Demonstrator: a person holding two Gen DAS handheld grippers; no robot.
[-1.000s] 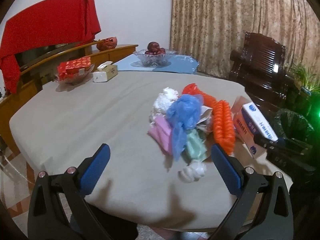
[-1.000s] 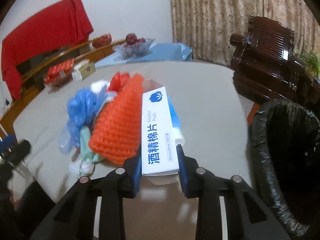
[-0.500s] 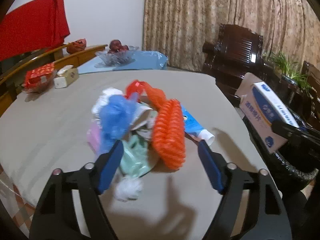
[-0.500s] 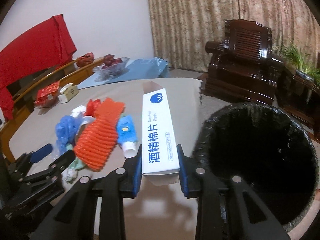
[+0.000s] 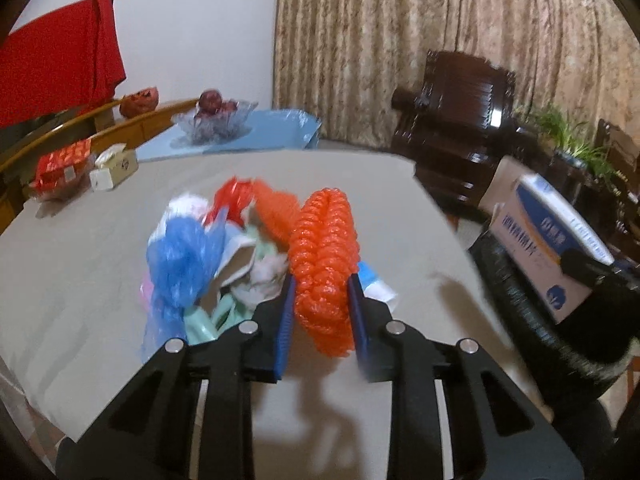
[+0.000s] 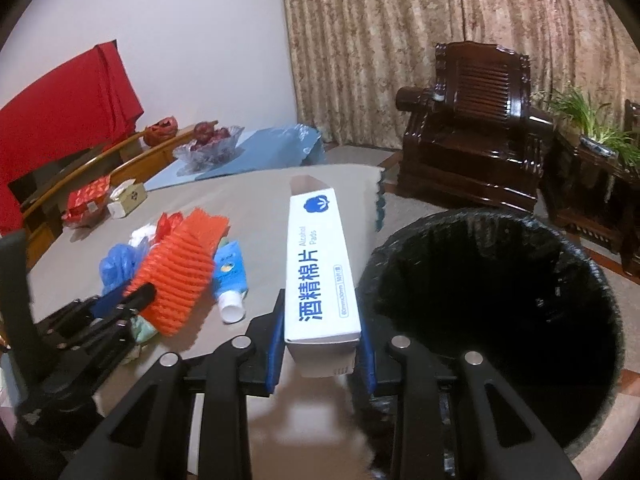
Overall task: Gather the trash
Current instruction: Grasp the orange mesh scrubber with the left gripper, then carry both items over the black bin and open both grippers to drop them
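Observation:
On the grey table (image 5: pixel 80 240) lies a heap of trash: an orange foam net (image 5: pixel 324 256), a blue plastic bag (image 5: pixel 180 256), crumpled paper and wrappers. My left gripper (image 5: pixel 321 284) is closing, and its blue pads press both sides of the net's near end. From the right wrist view the same net (image 6: pixel 180 272) lies beside a small blue tube (image 6: pixel 230 272). My right gripper (image 6: pixel 321 312) is shut on a white alcohol-pads box (image 6: pixel 320 264), just left of the black-lined bin (image 6: pixel 496 216) that stands off the table's edge.
A glass fruit bowl (image 5: pixel 214 120), a tissue box (image 5: pixel 114 168) and a red packet (image 5: pixel 64 164) sit at the table's far left. Beyond the table stand a dark wooden armchair (image 6: pixel 476 128) and a potted plant (image 6: pixel 592 128).
My left gripper moved forward and right to the pile and its wide-open jaws closed around the orange net. My right gripper carried the box off the pile toward the bin.

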